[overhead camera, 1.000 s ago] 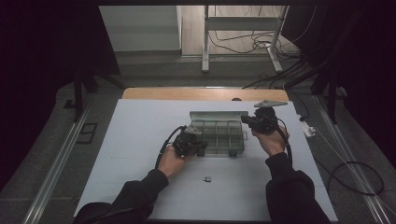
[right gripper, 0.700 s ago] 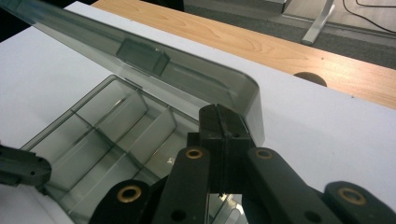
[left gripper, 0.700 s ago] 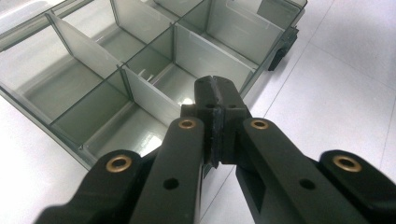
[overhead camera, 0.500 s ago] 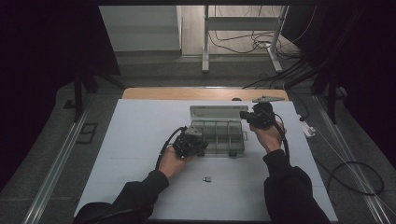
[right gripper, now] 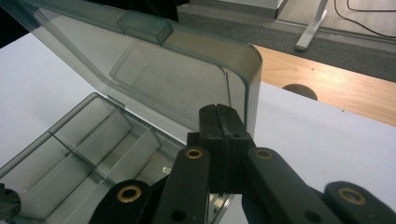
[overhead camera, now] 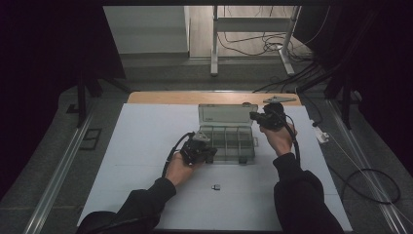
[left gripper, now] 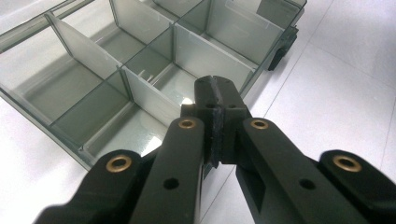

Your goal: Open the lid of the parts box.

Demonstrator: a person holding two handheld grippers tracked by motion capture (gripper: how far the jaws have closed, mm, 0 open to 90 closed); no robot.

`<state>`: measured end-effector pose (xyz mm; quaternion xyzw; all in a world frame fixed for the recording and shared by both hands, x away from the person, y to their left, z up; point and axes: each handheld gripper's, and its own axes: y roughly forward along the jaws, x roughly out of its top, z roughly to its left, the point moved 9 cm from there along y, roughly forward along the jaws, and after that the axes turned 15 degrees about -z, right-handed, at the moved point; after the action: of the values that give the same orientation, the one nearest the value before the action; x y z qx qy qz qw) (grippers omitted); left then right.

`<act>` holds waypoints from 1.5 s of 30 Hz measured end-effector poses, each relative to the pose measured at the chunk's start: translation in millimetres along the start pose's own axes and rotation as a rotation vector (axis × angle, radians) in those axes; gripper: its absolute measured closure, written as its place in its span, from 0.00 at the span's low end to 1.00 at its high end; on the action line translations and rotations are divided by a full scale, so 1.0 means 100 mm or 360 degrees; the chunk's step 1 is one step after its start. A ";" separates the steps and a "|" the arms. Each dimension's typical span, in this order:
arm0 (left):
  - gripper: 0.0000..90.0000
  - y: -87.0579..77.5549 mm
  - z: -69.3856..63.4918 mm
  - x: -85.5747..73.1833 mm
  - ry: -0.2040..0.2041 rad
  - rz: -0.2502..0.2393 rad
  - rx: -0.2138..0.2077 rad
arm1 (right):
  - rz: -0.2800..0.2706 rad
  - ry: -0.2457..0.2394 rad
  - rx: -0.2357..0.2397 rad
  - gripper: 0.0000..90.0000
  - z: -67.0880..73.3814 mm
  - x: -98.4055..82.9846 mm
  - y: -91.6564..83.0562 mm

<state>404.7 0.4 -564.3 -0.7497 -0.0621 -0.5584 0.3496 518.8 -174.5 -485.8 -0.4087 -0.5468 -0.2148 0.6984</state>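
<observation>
A clear grey compartment box (overhead camera: 229, 142) lies open mid-table, its lid (overhead camera: 226, 115) standing up at the back. My left gripper (overhead camera: 209, 153) rests at the box's front left corner; its jaws (left gripper: 217, 88) are shut with nothing between them, just over the front wall (left gripper: 140, 93) of the empty compartments. My right gripper (overhead camera: 253, 116) is at the lid's right edge. In the right gripper view its shut, empty jaws (right gripper: 219, 116) sit against the lid's (right gripper: 154, 70) rounded corner, above the box base (right gripper: 70, 154).
A small dark part (overhead camera: 216, 187) lies on the white table cover (overhead camera: 146, 146) in front of the box. A wooden strip (overhead camera: 170, 97) runs along the far edge. Cables (overhead camera: 370, 185) trail on the floor at the right.
My right gripper has shifted a little toward the far side along the lid's right edge. The left gripper and the box base have stayed put.
</observation>
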 end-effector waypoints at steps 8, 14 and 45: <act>0.99 0.00 0.00 0.00 0.0002 0.0001 -0.0005 | -0.0007 0.0001 -0.0014 0.99 -0.04 0.03 0.06; 0.99 0.00 0.00 0.00 0.0003 0.0001 -0.0006 | -0.0006 -0.0001 -0.0020 0.99 -0.06 0.04 0.10; 0.99 0.00 0.00 0.00 0.0017 0.0010 -0.0010 | 0.0020 0.0017 -0.0076 0.99 -0.25 0.03 0.35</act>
<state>404.8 0.5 -564.1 -0.7480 -0.0562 -0.5615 0.3493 560.1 -174.0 -496.0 -0.4274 -0.5352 -0.2256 0.6928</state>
